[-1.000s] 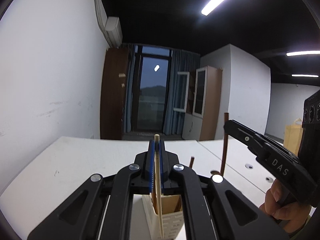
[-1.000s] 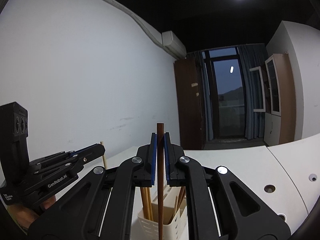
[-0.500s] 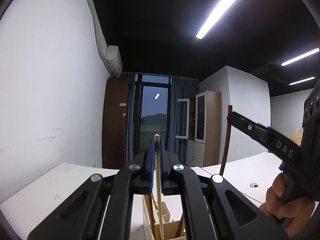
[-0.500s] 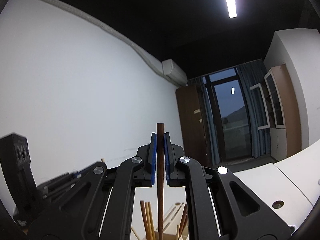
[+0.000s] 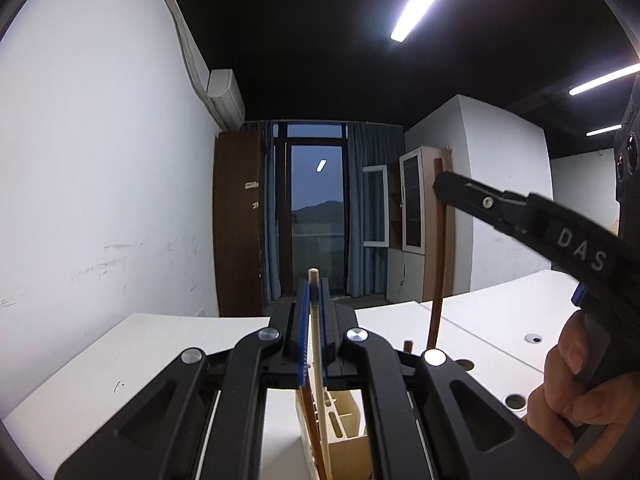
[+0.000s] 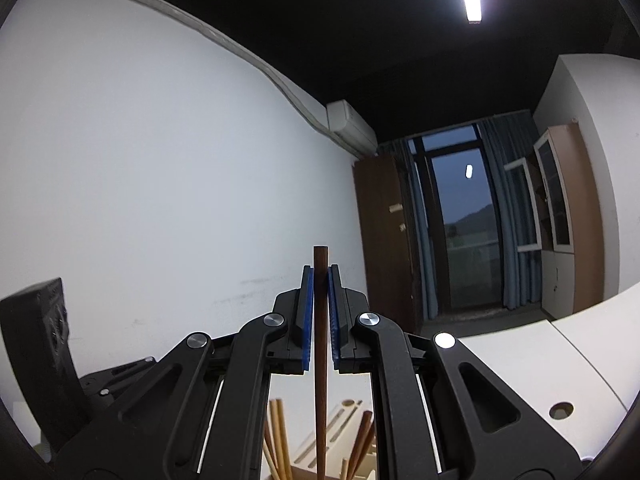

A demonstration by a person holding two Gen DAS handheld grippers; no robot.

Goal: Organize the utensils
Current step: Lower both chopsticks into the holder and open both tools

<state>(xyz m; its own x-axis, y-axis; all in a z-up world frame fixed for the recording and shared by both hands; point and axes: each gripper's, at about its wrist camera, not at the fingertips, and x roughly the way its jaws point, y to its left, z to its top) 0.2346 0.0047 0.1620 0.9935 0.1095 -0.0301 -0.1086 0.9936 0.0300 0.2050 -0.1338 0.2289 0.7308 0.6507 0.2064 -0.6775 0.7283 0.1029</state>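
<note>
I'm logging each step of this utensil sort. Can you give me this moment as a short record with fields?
left gripper: shut on pale chopstick, held upright
right gripper: shut on dark brown chopstick, held upright
utensil holder: cream, slotted, below both grippers, already holding chopsticks
surface: white table

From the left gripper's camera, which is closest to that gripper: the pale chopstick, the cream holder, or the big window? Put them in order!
1. Pale chopstick: pinched in the left gripper.
2. Cream holder: just below, on the table.
3. Big window: far across the room.
</note>
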